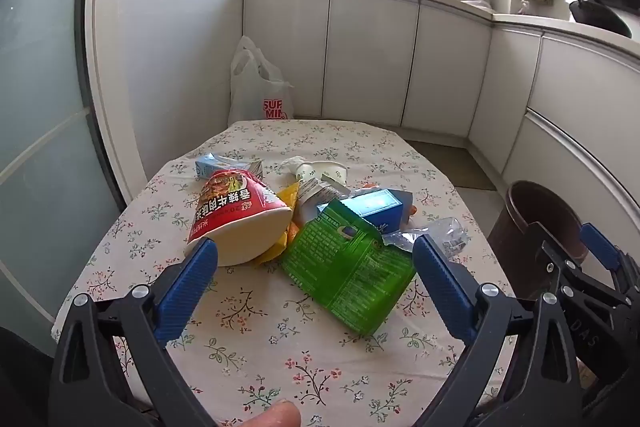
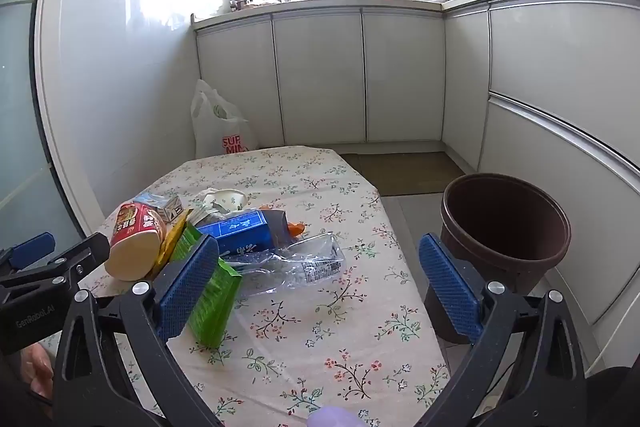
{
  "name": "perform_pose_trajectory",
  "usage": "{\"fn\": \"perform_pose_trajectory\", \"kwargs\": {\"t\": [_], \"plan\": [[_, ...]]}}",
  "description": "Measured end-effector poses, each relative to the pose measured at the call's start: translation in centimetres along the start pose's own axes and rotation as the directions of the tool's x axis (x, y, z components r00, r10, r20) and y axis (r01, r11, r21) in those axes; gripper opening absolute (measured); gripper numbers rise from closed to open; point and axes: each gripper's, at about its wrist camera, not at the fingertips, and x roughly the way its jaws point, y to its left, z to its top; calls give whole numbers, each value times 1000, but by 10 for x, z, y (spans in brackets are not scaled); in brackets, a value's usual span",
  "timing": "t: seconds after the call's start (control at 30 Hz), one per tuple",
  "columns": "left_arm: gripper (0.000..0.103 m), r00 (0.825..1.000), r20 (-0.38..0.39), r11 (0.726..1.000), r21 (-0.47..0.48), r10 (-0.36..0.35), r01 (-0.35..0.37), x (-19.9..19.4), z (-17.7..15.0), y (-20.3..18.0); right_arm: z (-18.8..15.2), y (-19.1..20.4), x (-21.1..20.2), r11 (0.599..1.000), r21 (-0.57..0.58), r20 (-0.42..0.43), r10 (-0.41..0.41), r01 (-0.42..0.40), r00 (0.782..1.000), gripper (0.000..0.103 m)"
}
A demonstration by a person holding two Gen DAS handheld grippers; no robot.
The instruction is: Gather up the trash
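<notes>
The trash lies in one heap near the middle of the bench (image 1: 280,347): a red noodle cup (image 1: 236,215) on its side, a green snack bag (image 1: 352,267), a blue carton (image 1: 376,207) and a crushed clear bottle (image 2: 296,263). The brown bin (image 2: 508,227) stands on the floor just beside the bench's right edge, probably so the trash travels a short way. The left gripper (image 1: 316,271) and right gripper (image 2: 320,267) both hover wide open and empty.

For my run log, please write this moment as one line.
left gripper: open, empty | right gripper: open, empty | trash: on table | bin: empty
</notes>
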Motion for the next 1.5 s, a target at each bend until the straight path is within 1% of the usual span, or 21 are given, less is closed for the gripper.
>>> {"fn": "perform_pose_trajectory", "kwargs": {"t": [0.03,0.13,0.2,0.33,0.5,0.6,1.5], "plan": [[95,1000,-6,1000,13,10,-10,0,0,-1,0,0,0,1000,0,-5,1,-1,1000,96],[95,1000,-4,1000,-2,7,-7,0,1,1,0,0,-3,1000,1,-15,4,-4,1000,96],[95,1000,-1,1000,15,10,-10,0,0,-1,0,1,0,1000,-2,-14,-6,6,1000,96],[95,1000,-7,1000,9,8,-8,0,2,-1,1,-1,0,1000,1,-21,-6,6,1000,96],[95,1000,-14,1000,2,3,-3,-3,-1,3,-2,-2,1,1000,2,-17,-2,3,1000,96],[95,1000,-24,1000,6,7,-7,3,-2,2,-1,1,0,1000,-2,-18,-7,7,1000,96],[95,999,-40,1000,2,7,-6,7,-7,4,-2,3,1,1000,-3,-15,-2,2,1000,96]]}}
